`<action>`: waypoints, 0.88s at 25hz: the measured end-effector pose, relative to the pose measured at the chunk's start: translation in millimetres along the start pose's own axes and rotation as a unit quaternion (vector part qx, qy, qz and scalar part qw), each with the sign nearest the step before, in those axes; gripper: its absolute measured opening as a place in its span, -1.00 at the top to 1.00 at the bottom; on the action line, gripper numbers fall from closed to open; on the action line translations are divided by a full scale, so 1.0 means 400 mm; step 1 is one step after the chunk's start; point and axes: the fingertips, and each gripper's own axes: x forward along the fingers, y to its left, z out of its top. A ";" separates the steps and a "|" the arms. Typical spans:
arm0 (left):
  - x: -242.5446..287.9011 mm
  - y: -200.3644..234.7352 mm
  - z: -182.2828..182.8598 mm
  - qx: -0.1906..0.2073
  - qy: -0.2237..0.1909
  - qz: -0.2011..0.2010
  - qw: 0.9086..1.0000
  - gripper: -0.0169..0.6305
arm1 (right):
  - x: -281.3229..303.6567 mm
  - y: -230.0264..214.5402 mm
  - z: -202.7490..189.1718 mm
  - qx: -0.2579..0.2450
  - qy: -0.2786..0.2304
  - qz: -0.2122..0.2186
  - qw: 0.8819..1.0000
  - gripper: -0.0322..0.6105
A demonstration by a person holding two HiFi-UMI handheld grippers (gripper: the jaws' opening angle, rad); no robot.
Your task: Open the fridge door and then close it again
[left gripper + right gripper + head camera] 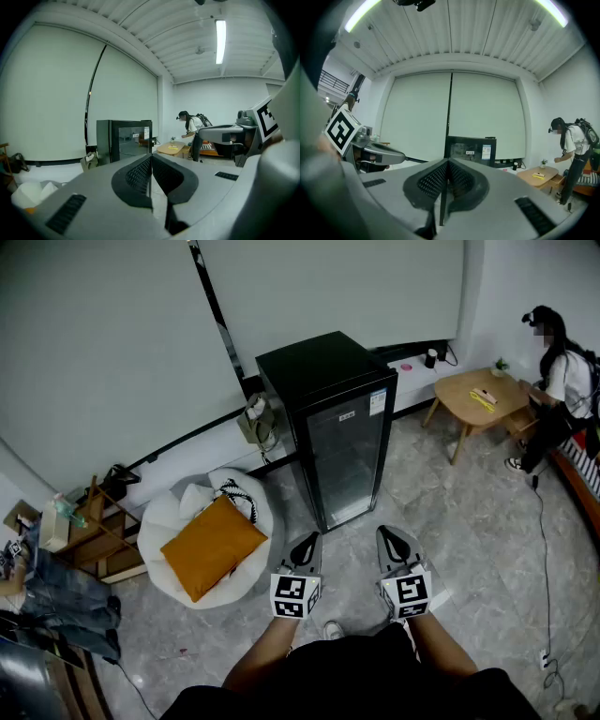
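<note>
A black glass-door fridge (323,367) stands with its back to a pale wall (112,362) on a grey tiled floor (487,521). Its door (349,460) is closed flat against the cabinet, with small labels near the top edge. In the head view, two hand-held tools point toward the fridge from a short way in front of the door, and neither touches it. The left tongs (305,547) sit before the door's left side. The right tongs (394,542) sit before its right side, with a small gap between the pair. Both are pressed fully together with nothing between them. Each gripper view shows dark ribbed pads meeting in a thin line, with the fridge beyond their tips. To the left of the fridge, just beside it, lies a white beanbag (173,512) with an orange cushion (214,545) resting on top. Well off to the right of the fridge is a low wooden bench (464,390) carrying a few small yellow items. A person (562,381) in a white top leans over its far end.
</note>
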 end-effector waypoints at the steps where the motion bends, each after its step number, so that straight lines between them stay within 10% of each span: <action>1: -0.002 0.004 0.000 0.000 0.000 0.001 1.000 0.88 | 0.003 0.007 -0.001 0.001 0.002 0.002 1.000 0.84; 22: 0.019 0.073 -0.030 -0.010 0.008 0.018 1.000 0.88 | 0.081 0.065 -0.023 0.011 0.020 0.046 0.999 0.84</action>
